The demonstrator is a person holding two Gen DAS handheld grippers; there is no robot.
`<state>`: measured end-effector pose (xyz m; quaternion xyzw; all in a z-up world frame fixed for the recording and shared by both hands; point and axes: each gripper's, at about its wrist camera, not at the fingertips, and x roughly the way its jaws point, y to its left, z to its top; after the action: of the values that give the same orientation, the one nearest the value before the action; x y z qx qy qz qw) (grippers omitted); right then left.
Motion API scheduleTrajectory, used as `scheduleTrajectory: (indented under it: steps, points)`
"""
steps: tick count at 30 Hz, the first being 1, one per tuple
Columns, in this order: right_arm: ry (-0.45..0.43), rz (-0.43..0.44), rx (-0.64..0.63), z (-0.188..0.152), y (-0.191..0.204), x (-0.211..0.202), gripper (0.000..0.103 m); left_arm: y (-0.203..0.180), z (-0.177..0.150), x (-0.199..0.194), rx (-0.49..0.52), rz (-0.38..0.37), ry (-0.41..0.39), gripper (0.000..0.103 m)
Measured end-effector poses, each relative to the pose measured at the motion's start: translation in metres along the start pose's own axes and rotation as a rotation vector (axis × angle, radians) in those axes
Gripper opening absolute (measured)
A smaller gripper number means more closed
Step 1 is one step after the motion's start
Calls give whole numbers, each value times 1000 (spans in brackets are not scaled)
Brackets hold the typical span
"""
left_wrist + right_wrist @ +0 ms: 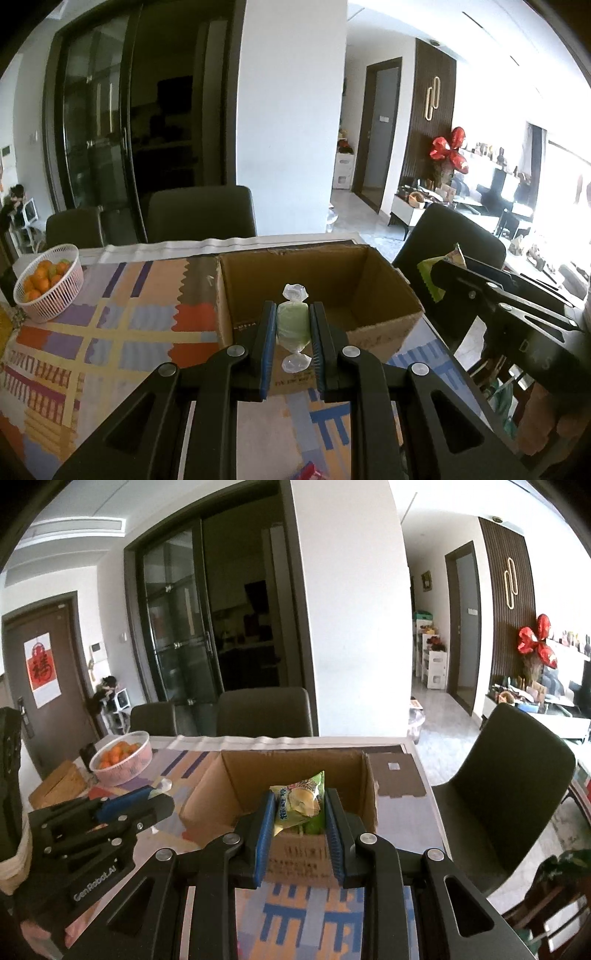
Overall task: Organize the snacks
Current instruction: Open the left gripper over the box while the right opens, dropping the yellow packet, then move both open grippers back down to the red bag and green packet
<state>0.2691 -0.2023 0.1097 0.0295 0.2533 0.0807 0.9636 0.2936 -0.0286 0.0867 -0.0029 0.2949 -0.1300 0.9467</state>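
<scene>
Snacks here are two small, light pieces, each held above the near wall of the open brown cardboard box (pixel 325 291). A pale green sweet in a clear twisted wrapper (pixel 293 325) sits upright between the blue pads of the left gripper (pixel 293 345), which is clamped on its middle; it looks soft and slippery in its film, so the fat middle is the place to hold, not the twisted ends. The right gripper (pixel 300 821) is closed on a yellow-green crinkly foil snack packet (pixel 301 799), probably puffy and easily crushed, best pinched across its flat body. Beneath lies a bright patchwork-patterned tablecloth (pixel 110 332); far left stands a white plastic basket of oranges (pixel 48 286). Dark chairs stand beyond the table.
</scene>
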Motion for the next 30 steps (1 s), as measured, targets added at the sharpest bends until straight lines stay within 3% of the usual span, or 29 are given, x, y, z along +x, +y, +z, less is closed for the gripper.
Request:
scheduleTrajectory:
  steps: [5, 21, 23, 24, 25, 28, 30]
  points:
    - [16, 14, 9, 13, -1, 23, 28, 10, 10, 23, -40, -23, 46, 19]
    - [140, 4, -12, 21, -12, 95, 28, 18, 27, 94, -52, 2, 168, 19]
    - [144, -1, -12, 22, -13, 99, 28, 18, 27, 97, -52, 11, 183, 30]
    - [142, -1, -11, 23, -13, 99, 29, 19, 27, 96, -54, 18, 186, 42]
    - [143, -3, -6, 23, -13, 100, 35, 20, 27, 94, -56, 26, 181, 47]
    - [154, 2, 9, 23, -14, 97, 52, 19, 25, 85, -43, 43, 163, 50]
    - [146, -14, 2, 21, -13, 92, 52, 19, 23, 76, -37, 52, 153, 53]
